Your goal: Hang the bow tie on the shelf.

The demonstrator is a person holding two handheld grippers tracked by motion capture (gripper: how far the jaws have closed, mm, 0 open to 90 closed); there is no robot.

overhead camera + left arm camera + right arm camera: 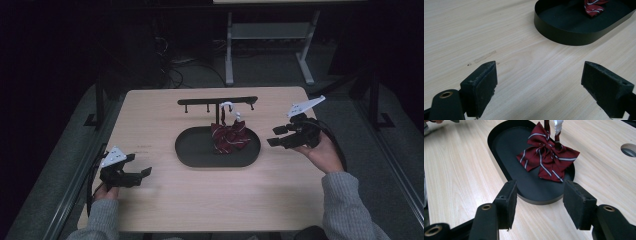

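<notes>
A dark red bow tie [230,137] with thin pale stripes hangs from a white loop [227,106] on 1 peg of a black rack [218,102], its lower folds resting on the black oval tray [195,147] below. Taking the wooden table [165,200] as a clock face in the high view, the tray sits at the centre and the bow tie lies just toward 3 o'clock of the middle, by the rack's post.

The right gripper [274,136] is at about 3 o'clock, just beside the tray's rim and apart from it, aimed toward 9 o'clock at the bow tie. Its jaws stand open with nothing between them; in the right gripper view [539,203] the tray's near end and the bow tie [547,157] show beyond the gap.

The left gripper [140,169] is at about 8 o'clock, well apart from the tray, low over bare wood. Its jaws are wide open and empty, as the left gripper view [539,85] shows, with the tray [564,32] farther off.
</notes>
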